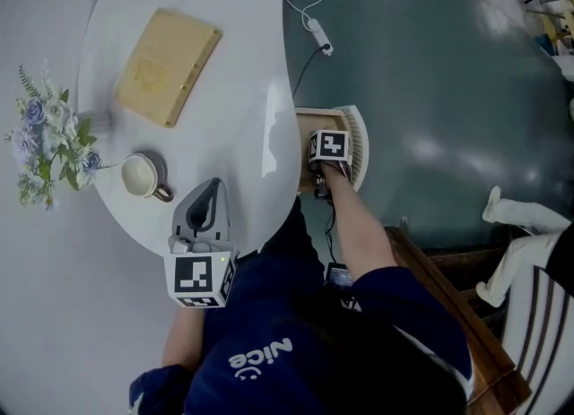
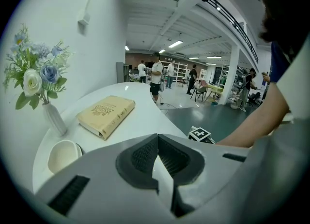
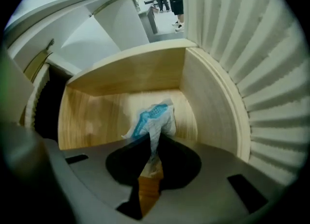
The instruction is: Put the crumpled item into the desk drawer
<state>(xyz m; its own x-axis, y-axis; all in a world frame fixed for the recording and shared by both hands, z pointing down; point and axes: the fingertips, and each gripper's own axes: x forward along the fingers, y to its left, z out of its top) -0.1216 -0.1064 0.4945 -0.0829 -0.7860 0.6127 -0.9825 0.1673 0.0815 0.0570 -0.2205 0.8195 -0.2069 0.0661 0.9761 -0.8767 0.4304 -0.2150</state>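
The crumpled item [image 3: 154, 119], a white and blue wrapper, hangs pinched between the pads of my right gripper [image 3: 151, 157]. It is inside the open wooden drawer [image 3: 131, 75], just above the drawer floor. In the head view the right gripper [image 1: 328, 149] points down into that drawer [image 1: 309, 117] at the table's right edge, and its jaws and the item are hidden under its marker cube. My left gripper [image 1: 213, 187] rests over the white table [image 1: 242, 90] near its front edge, shut with nothing between its jaws [image 2: 157, 138].
On the table lie a tan book [image 1: 168, 64], a cream cup [image 1: 143, 176] and a vase of blue and white flowers [image 1: 49, 140]. A white cable [image 1: 318, 37] runs off the table. The drawer's ribbed white front [image 3: 271, 73] stands at the right. A wooden chair [image 1: 502, 377] stands to the right.
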